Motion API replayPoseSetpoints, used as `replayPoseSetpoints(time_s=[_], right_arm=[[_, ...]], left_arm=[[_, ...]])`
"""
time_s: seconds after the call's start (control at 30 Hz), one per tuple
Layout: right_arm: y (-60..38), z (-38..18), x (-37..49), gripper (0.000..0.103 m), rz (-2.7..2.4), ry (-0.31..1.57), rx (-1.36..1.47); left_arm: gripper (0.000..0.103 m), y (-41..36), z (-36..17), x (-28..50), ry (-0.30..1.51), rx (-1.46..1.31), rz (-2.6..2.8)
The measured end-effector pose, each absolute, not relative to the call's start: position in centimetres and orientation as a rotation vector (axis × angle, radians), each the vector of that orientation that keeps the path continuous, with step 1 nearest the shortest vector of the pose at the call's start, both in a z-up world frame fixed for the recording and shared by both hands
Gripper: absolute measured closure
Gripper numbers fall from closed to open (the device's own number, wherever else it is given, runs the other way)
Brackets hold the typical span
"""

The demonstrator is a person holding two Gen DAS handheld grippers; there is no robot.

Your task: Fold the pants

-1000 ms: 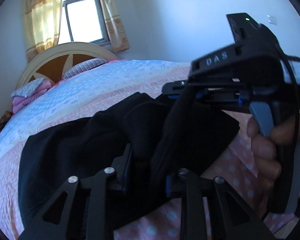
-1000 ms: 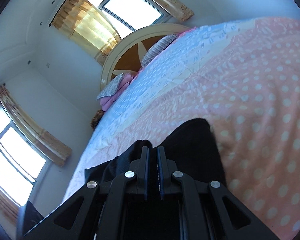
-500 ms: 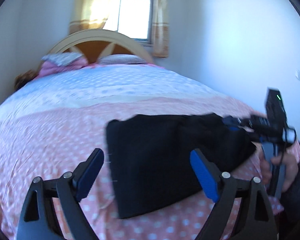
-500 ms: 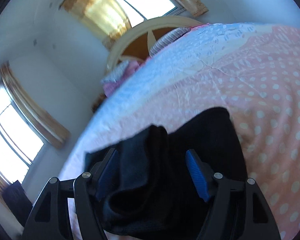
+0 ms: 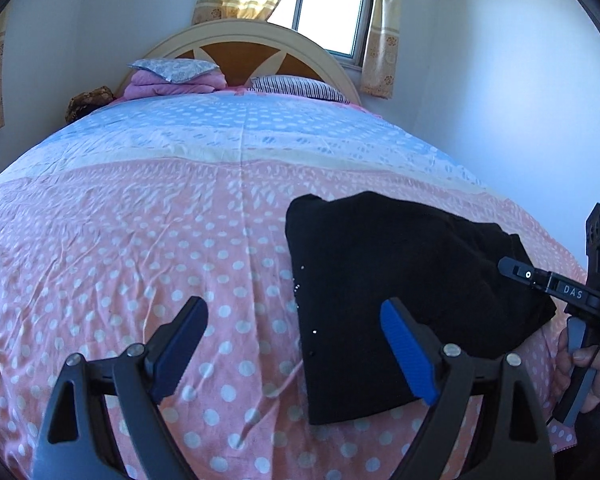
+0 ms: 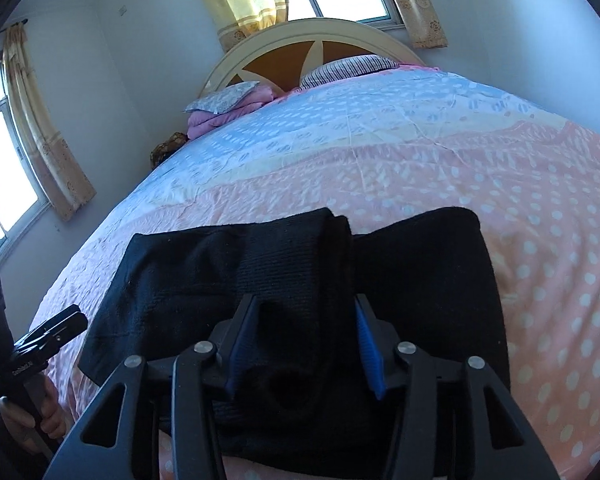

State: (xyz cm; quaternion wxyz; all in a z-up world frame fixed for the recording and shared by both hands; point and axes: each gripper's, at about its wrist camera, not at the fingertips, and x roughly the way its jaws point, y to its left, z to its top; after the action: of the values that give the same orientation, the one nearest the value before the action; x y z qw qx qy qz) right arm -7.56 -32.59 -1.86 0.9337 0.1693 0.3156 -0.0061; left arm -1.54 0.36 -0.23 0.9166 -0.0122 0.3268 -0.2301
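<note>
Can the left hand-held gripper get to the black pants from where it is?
Probably yes. The left hand-held gripper is wide open over the dotted bedspread, and the folded black pants lie just beside it, its right finger already at their edge. Nothing lies between them.

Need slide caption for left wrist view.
Open left tool above polka-dot bedspread, folded black pants lying beside it.

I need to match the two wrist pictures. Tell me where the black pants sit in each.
Left wrist view: the black pants lie right of centre on the pink dotted bedspread.
Right wrist view: the black pants fill the lower centre, a raised fold between the closing tongs.
Shared landmark: the arched headboard.
</note>
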Motion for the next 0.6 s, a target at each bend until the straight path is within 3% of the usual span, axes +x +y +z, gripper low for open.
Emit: replayPoseSetpoints(time_s=[0.07,0.13,0.17,0.43,0.6], right_arm=[[-31.8,-1.7,-7.4,0.048,-0.008,0.656,0.297],[-31.1,-1.3,-7.3,0.064,-0.008,0.665,0.243],[-31.1,-1.2,-7.3,0.081,0.027,0.665,0.264],[-32.2,3.2,-10.0,0.083,0.074,0.553,0.304],[-34.7,3.7,-10.7,0.083,0.002,0.586,0.278]], left_arm=[[0.012,0.1,-0.3,-1.5,0.679,-0.019,-0.473],[0.012,0.1,-0.4,-1.2,0.684,-0.016,-0.472],[0.012,0.1,-0.4,-1.2,0.684,-0.016,-0.469],[0.012,1.0,0.7,-0.7,0.659,-0.042,-0.461],[0.012,0.2,1.0,-0.6,0.642,-0.022,-0.462]])
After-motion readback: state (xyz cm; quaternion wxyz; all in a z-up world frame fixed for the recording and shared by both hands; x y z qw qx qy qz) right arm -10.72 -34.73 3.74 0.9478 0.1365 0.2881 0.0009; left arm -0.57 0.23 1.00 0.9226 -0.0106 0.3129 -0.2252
